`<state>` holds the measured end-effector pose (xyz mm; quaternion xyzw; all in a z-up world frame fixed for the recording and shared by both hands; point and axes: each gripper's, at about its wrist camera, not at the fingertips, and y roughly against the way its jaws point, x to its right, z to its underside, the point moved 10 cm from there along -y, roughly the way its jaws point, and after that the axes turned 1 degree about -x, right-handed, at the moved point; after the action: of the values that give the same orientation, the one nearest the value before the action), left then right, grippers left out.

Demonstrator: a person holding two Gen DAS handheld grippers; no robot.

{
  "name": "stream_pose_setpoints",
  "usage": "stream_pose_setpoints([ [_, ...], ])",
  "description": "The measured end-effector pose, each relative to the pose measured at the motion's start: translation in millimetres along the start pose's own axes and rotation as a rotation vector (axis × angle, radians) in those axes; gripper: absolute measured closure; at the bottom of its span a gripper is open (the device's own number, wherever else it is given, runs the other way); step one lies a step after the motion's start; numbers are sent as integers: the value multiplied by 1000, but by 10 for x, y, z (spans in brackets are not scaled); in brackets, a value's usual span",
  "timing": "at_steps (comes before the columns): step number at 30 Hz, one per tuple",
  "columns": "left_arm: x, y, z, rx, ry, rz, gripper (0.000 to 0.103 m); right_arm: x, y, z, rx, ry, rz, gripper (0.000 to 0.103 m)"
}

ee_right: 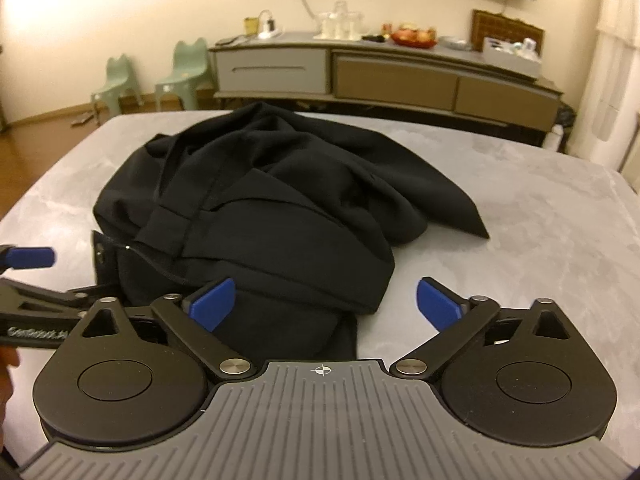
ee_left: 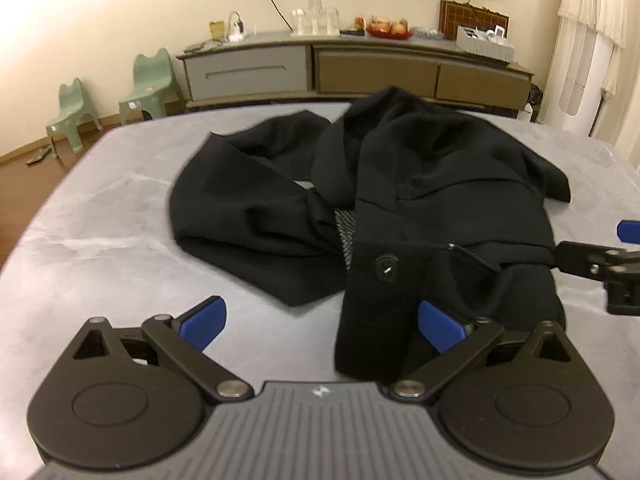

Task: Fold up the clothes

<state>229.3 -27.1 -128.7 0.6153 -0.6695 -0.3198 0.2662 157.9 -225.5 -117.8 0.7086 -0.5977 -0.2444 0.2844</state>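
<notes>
A pair of black trousers [ee_left: 400, 184] lies crumpled on the grey table [ee_left: 100, 220], its waistband with a button [ee_left: 387, 267] toward me. In the left wrist view my left gripper [ee_left: 320, 322] is open, its blue pads on either side of the waistband's left end, just above the table. The right gripper's black fingers [ee_left: 592, 264] show at the right edge beside the waistband. In the right wrist view the same trousers [ee_right: 280, 208] form a heap, and my right gripper [ee_right: 326, 304] stands open around the waistband's right corner. The left gripper's blue pad [ee_right: 30, 258] shows at the left.
Bare table surface [ee_right: 520, 220] surrounds the garment on all sides. Behind the table stand a long low sideboard [ee_left: 352, 68] with glassware and a fruit bowl, two small green chairs [ee_left: 148, 84] on the wooden floor, and a white curtain [ee_left: 592, 40] at the right.
</notes>
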Motion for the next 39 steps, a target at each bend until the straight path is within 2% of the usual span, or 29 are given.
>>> stream_pose_setpoints([
  [2,64,-152,-28,-9,6,18,0,98,-177,-2,-14,18,15,2],
  [4,208,-137,-85,18,0,70,16,179,-310,28,-22,13,19,2],
  [5,281,-128,-114,31,-3,96,43,237,-352,30,-32,-16,15,2],
  [6,353,-118,-142,44,-6,122,75,295,-394,32,-43,-46,11,3],
  [7,425,-107,-171,58,-10,149,77,353,-435,35,-53,-76,8,5],
  [8,497,-95,-199,71,-13,175,92,383,-397,-31,-41,-110,-22,6],
  [9,570,-83,-227,84,-16,201,98,411,-354,-101,-29,-145,-53,6],
  [11,759,5,-260,117,-37,273,98,520,-179,-245,33,-220,-89,5],
  [12,941,136,-167,125,-89,340,98,581,-115,-275,55,-241,-88,3],
  [14,1292,305,221,79,-236,451,94,705,12,-331,96,-282,-85,2],
  [16,1554,448,600,38,-362,532,87,742,-7,-282,79,-307,-86,2],
  [18,1435,445,764,40,-352,492,84,699,-76,-210,40,-318,-105,2],
  [20,1180,456,756,33,-250,483,82,586,-153,-144,4,-304,-138,2],
  [22,907,499,635,45,-141,470,58,343,-231,-69,-27,-245,-179,2],
  [23,774,523,548,70,-108,434,29,237,-267,-31,-41,-215,-191,2],
  [24,671,539,461,98,-90,389,11,153,-305,7,-51,-188,-189,2],
  [26,550,538,314,124,-70,339,7,92,-376,59,-67,-160,-160,2],
  [31,645,410,192,84,-64,335,7,121,-399,121,-71,-145,-104,2],
  [39,826,257,125,45,-69,290,4,240,-174,-95,27,-131,-71,2],
])
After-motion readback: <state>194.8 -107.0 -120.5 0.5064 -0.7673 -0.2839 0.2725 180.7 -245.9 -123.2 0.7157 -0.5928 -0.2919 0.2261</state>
